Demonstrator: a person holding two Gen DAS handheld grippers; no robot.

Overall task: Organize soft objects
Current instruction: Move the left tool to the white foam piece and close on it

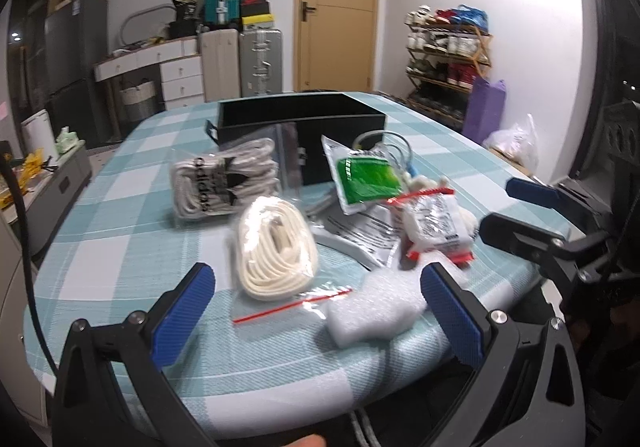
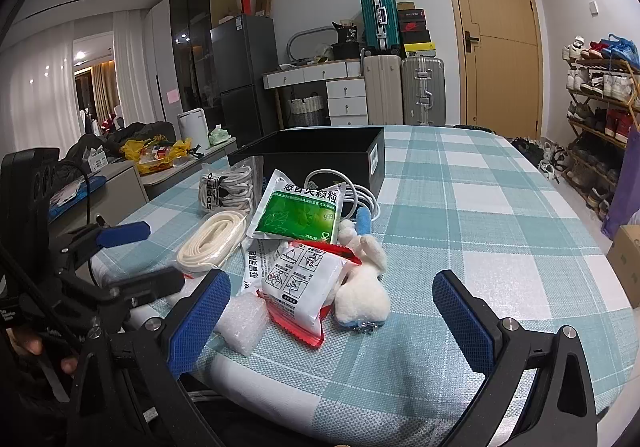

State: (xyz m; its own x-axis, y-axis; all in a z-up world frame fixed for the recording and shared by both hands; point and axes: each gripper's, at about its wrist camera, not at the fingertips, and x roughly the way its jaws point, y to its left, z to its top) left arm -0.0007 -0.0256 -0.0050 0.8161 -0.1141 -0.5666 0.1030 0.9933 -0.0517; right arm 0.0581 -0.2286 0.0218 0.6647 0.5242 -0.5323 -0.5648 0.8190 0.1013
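Soft packets lie heaped near the table's (image 2: 500, 207) front edge, in front of your black box (image 2: 320, 155), and both your grippers hang empty.

Rope coil (image 1: 276, 247) in its clear bag sits at the heap's left side, with the sock pack (image 1: 224, 179) behind it, touching the box. Green sachet (image 2: 298, 209) leans on a white cable (image 2: 360, 195) at the box's front wall; below it lie a red-edged white pack (image 2: 300, 283) and a white plush toy (image 2: 364, 279), side by side and touching. Bubble wrap (image 1: 372, 311) lies closest to the front edge. Your left gripper (image 1: 316, 311) has its jaws spread wide around the bubble wrap and bag end, gripping nothing. Your right gripper (image 2: 332, 307) is equally wide, jaws either side of the pack and toy, holding nothing.
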